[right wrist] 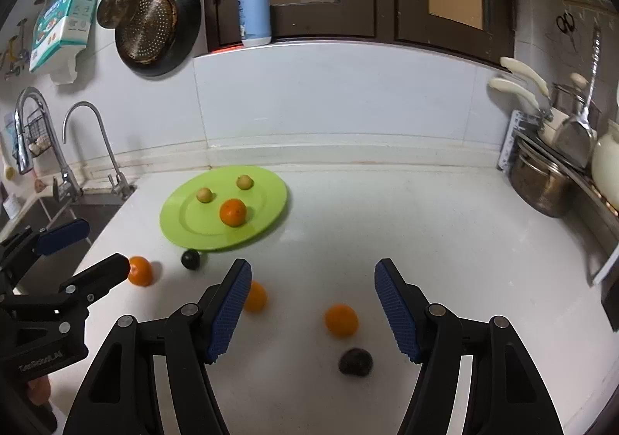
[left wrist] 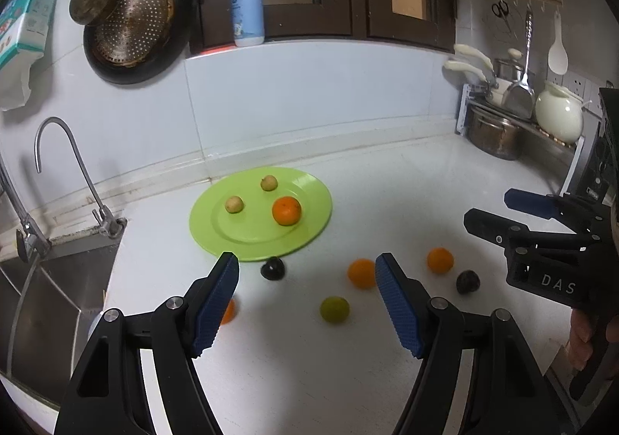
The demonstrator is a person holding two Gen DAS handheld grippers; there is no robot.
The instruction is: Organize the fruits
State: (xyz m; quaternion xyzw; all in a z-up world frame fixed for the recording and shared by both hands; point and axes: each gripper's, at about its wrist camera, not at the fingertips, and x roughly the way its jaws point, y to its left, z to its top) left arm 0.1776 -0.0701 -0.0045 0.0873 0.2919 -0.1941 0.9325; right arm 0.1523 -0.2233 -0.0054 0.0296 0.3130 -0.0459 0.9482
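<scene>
Left wrist view: left gripper (left wrist: 307, 272) with jaws wide and empty, angled down over loose fruit on the bench (left wrist: 387, 179) — a green fruit (left wrist: 334, 310) lies nearest. Right gripper (right wrist: 313, 280), likewise wide and empty, hangs over an orange (right wrist: 341, 320). Centre each fruit between the pads before closing, then carry it to the green plate (left wrist: 309, 187).

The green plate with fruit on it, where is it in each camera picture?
Left wrist view: the green plate sits centre, beyond the open left gripper.
Right wrist view: the green plate lies left of centre, near the sink.
Shared landmark: the soap bottle on the ledge above.
</scene>
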